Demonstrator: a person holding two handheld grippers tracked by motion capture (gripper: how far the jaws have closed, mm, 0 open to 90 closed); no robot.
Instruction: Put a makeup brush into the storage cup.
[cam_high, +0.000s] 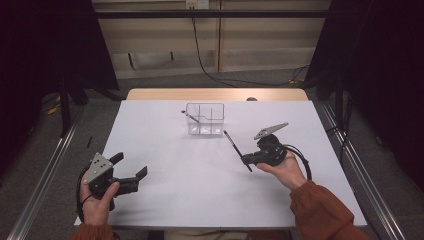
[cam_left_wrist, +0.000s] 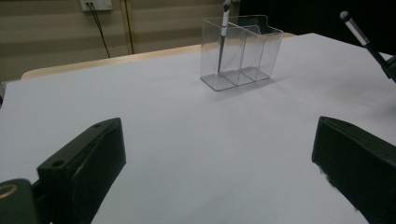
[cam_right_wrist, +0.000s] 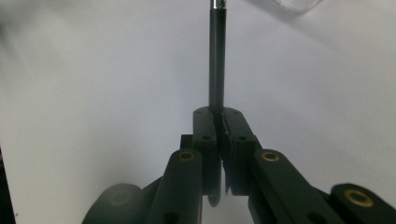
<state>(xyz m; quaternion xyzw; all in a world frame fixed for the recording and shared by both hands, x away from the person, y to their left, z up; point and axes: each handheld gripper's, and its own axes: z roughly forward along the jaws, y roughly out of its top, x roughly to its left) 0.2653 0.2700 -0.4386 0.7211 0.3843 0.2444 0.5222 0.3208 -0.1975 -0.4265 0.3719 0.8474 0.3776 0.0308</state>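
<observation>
A clear plastic organiser (cam_high: 205, 120) (cam_left_wrist: 243, 51) with several compartments stands on the white table (cam_high: 190, 175), far middle. One dark pen (cam_high: 191, 116) (cam_left_wrist: 223, 37) leans in its left compartment. My right gripper (cam_high: 246, 159) (cam_right_wrist: 218, 112) is shut on a second dark pen (cam_high: 235, 147) (cam_right_wrist: 216, 60), held above the table to the right of the organiser; the pen's silver-tipped end (cam_left_wrist: 351, 23) points toward it. My left gripper (cam_high: 131, 167) (cam_left_wrist: 219, 154) rests near the table's front left corner, jaws wide open with nothing between them.
The white table ends at a wooden strip (cam_high: 215, 94) at the back. Metal rails (cam_high: 45, 170) run along both sides on the floor. A cable (cam_high: 205, 65) hangs from a wall socket behind.
</observation>
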